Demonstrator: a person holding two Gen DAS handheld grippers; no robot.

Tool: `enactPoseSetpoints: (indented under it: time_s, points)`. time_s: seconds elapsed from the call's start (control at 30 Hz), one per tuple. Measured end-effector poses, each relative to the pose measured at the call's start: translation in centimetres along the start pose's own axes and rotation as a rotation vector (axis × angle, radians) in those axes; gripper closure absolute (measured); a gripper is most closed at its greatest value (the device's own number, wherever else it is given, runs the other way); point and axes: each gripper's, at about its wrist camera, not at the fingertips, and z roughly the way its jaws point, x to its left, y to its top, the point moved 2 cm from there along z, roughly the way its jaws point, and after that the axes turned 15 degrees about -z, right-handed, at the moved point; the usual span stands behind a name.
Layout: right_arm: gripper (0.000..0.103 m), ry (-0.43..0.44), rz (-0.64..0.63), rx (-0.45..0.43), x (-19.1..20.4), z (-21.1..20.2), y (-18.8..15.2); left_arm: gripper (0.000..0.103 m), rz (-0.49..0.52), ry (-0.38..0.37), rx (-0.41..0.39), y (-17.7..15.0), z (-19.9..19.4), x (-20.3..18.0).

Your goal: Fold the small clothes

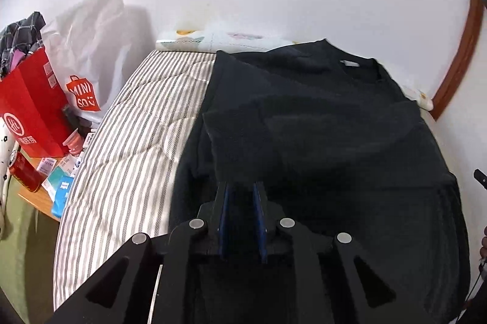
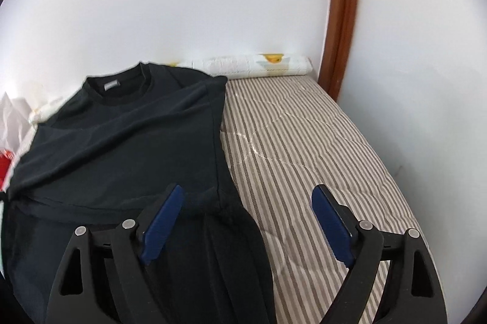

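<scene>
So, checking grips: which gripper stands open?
The right gripper: its blue pads stand wide apart, gripping nothing; the left gripper pinches the black T-shirt.

Left gripper (image 1: 242, 187) fingers nearly closed; right gripper (image 2: 246, 196) fingers spread wide.

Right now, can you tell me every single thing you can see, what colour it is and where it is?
T-shirt: one, black, spread on the bed, its sides folded in.
Bed cover: one, grey and white stripes, under the shirt.
Rolled blanket: one, white with yellow prints, against the wall.
Paper bag: one, red, left of the bed.
Plastic bag: one, white with an orange logo, behind the red bag.
Can: one, red, on the side table.
Small boxes: several, white and blue, by the can.
Door frame: one, brown, far right.
Left hand-held gripper: black with blue pads, pinching a shirt fold.
Right hand-held gripper: black with blue pads, open above the shirt's edge.
</scene>
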Motion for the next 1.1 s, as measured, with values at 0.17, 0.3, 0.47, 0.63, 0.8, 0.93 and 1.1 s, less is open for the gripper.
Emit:
enactPoseSetpoints:
  time_s: [0.17, 0.3, 0.47, 0.63, 0.8, 0.93, 1.1]
  points:
    - [0.016, 0.018, -0.012, -0.035, -0.1, -3.0, -1.7, 0.088, 0.016, 0.008, -0.033, -1.9, -2.7, -0.3]
    - [0.016, 0.054, -0.027, -0.048, -0.5, -4.4, -3.5, 0.088, 0.009, -0.025, 0.002, -4.0, -4.5, 0.4]
    - [0.016, 0.136, 0.035, 0.025, -1.7, -5.2, -6.7, 0.080, 0.009, -0.028, 0.027, -7.2, -6.1, 2.0]
    - [0.016, 0.093, -0.018, 0.068, -0.7, -5.7, -10.8, 0.042, -0.023, -0.005, 0.002, -10.2, -7.5, 4.0]
    - [0.024, 0.113, -0.028, 0.104, 0.3, -5.8, -14.3, 0.042, -0.015, 0.009, 0.028, -12.9, -8.1, 5.5]
    - [0.042, 0.167, -0.009, 0.114, 0.8, -5.9, -16.3, 0.043, -0.031, 0.024, 0.046, -14.4, -7.9, 6.5]
    - [0.053, 0.154, -0.060, 0.107, 2.2, -5.9, -17.0, 0.050, -0.002, 0.029, 0.026, -15.0, -8.1, 6.5]
